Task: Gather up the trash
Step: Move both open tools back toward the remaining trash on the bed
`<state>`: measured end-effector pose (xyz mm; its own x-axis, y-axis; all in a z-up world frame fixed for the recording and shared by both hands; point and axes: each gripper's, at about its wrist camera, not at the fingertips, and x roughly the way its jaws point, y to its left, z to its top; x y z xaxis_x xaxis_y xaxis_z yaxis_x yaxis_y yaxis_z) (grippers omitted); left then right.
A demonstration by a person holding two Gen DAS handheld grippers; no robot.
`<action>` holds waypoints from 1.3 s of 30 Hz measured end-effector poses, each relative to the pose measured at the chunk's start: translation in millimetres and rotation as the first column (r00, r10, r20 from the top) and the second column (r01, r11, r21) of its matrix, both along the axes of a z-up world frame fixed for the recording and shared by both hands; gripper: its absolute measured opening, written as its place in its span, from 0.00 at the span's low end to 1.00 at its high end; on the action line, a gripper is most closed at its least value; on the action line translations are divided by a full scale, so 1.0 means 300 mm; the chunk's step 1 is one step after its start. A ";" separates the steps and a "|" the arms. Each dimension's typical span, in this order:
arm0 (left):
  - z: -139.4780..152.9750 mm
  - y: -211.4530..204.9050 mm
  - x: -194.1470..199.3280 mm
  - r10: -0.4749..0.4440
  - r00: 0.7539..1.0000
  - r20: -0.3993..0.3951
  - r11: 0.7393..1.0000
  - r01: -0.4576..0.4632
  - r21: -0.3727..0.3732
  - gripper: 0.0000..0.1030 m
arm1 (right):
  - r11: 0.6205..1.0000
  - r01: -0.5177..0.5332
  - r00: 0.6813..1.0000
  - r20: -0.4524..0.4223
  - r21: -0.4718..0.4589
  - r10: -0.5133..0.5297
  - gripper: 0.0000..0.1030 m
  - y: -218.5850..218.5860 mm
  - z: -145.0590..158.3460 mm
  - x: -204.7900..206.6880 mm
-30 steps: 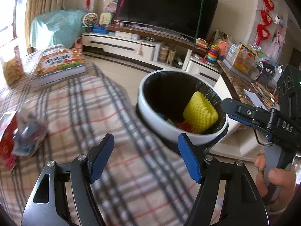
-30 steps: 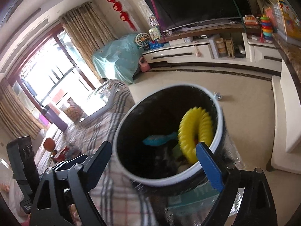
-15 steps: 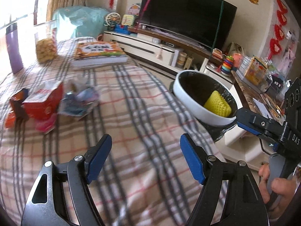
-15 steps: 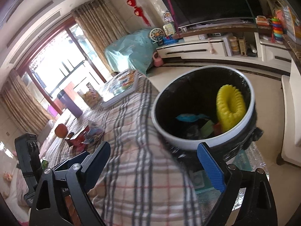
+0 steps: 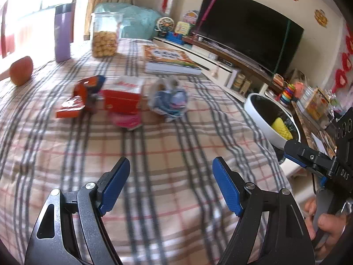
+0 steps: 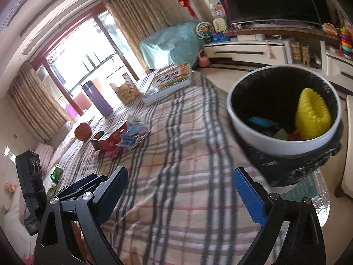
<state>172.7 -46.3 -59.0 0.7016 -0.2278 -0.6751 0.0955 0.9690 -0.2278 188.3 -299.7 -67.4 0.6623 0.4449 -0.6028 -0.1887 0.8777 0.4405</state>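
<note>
Just now left claw [image 5: 171,184] widened, empty above the tablecloth [image 5: 167,141].

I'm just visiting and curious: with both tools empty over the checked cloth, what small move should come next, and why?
Probably ease the left gripper forward toward the crumpled blue-and-white wrapper, the nearest of the litter. Its fingers stand open with nothing between them, the scraps lie further up the cloth, and the bin already holds some trash.

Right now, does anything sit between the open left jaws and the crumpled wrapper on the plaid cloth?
Nothing visible does. Only bare plaid cloth lies between the left gripper and the crumpled wrapper; the red carton sits to the wrapper's left, off that line.
</note>
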 end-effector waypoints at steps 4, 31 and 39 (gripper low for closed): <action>-0.014 0.049 -0.012 0.030 1.000 -0.004 1.000 -0.030 -0.002 0.77 | 1.000 -0.028 1.000 -0.005 -0.003 0.028 0.94 0.057 -0.008 0.011; -0.040 0.239 0.052 0.142 0.989 -0.043 0.990 -0.143 -0.011 0.77 | 0.993 -0.119 0.991 -0.054 -0.005 0.119 0.94 0.257 -0.065 0.158; -0.022 0.245 0.111 0.127 0.992 -0.026 0.992 -0.127 0.011 0.77 | 0.991 -0.135 0.990 -0.041 -0.015 0.134 0.94 0.288 -0.065 0.226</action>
<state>206.1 27.2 -65.6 0.7065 -0.1316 -0.6954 -0.0344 0.9750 -0.2194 256.1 -213.3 -86.9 0.5725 0.5169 -0.6364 -0.2879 0.8535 0.4343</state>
